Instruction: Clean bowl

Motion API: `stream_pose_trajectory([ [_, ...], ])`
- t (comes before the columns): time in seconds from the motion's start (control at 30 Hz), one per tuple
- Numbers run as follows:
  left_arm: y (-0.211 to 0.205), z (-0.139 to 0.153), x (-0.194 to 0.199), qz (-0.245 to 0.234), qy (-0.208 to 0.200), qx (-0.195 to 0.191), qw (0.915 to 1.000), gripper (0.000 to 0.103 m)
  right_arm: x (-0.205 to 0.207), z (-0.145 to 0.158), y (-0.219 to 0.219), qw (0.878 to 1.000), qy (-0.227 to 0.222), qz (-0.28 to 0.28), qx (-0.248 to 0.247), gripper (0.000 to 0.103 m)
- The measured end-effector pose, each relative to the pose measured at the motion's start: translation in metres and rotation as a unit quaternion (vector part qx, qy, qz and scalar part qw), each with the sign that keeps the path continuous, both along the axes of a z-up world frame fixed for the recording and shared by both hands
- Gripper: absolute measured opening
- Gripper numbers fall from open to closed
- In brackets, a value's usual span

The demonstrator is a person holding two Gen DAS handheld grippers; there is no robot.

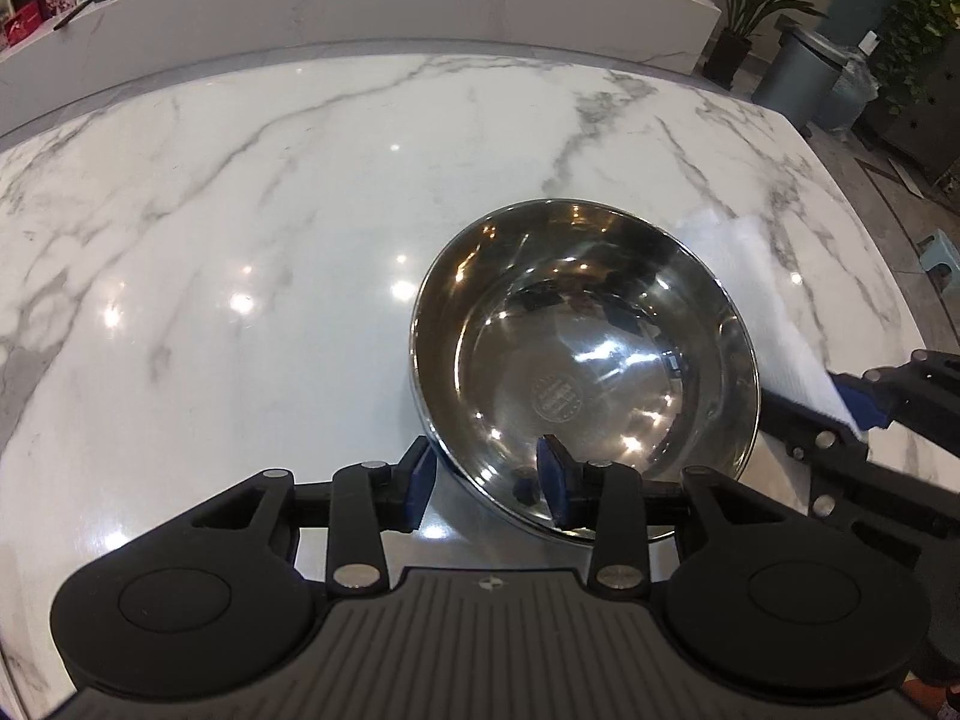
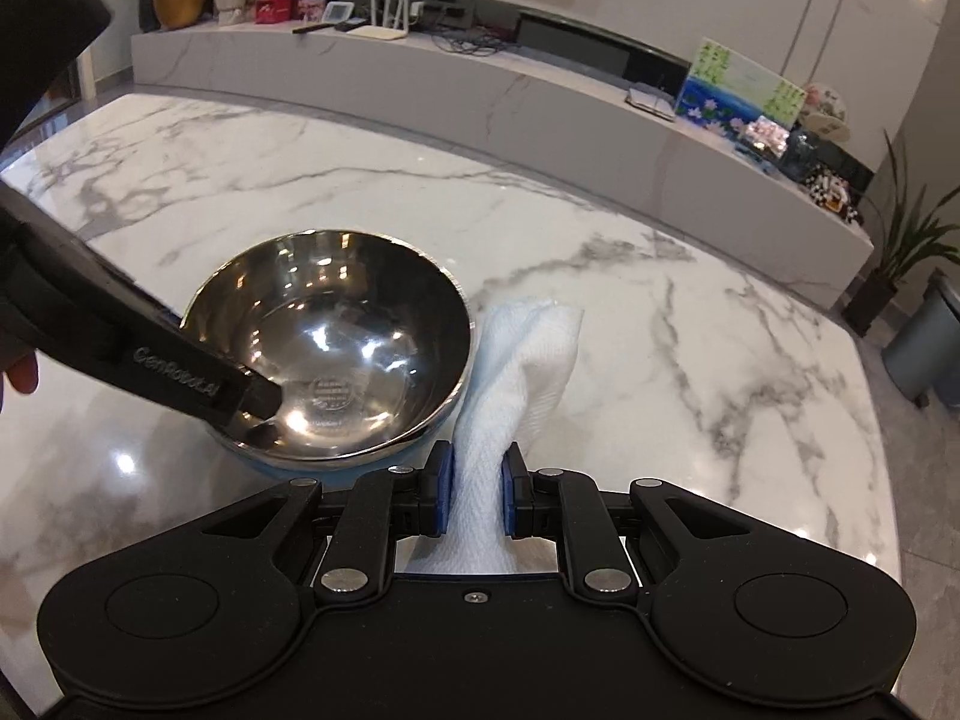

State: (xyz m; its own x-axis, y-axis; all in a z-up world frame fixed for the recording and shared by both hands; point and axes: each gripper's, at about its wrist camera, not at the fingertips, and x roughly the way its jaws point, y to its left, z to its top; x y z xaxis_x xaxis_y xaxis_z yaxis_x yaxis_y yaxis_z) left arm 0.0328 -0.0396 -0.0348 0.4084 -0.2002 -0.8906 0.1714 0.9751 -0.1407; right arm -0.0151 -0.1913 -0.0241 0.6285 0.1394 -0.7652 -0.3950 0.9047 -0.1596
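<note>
the left tool [image 1: 483, 483] sits over the near rim of the shiny metal bowl [image 1: 585, 354], one blue pad inside and one outside, at about 6 o'clock on the bowl. the pads are spread a little and do not seem to press the rim, so the bowl is not gripped tight. the bowl stands on the white marble table [image 1: 240, 210], a bit to the right of the middle in the left view. the right tool [image 2: 474, 495] is pressed together and pinches a white cloth [image 2: 516, 360], which sticks up just beside the bowl at its 3 o'clock side. to do this step well, i think the left tool should squeeze the rim so the bowl cannot slide or tip, and only then should the cloth go down inside and rub round and round. the bowl is smooth and the table is shiny, so it may slip if pushed hard. the table has gray lines and bright light spots. past it, at 12 o'clock, runs a long white shelf [image 2: 540, 96] with small things on it. a green plant [image 1: 750, 6] and a gray bin [image 1: 798, 72] stand on the floor at about 2 o'clock.
</note>
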Motion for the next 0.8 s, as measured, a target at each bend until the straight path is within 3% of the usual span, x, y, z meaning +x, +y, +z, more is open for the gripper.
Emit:
stream_pose_trajectory([
  [0.27, -0.003, -0.002, 0.006, 0.005, -0.009, 0.006, 0.9999, 0.028, -0.002, -0.014, 0.014, 0.999, 0.032, 0.026, -0.024, 0.014],
  [0.57, 0.005, 0.001, 0.000, 0.020, 0.011, -0.005, 0.9997, 0.043, 0.000, -0.019, 0.014, 0.998, 0.044, 0.023, -0.028, 0.014],
  [0.8, 0.006, 0.005, -0.006, 0.015, 0.008, -0.021, 0.9996, 0.041, 0.000, -0.021, 0.017, 0.998, 0.046, 0.025, -0.029, 0.014],
])
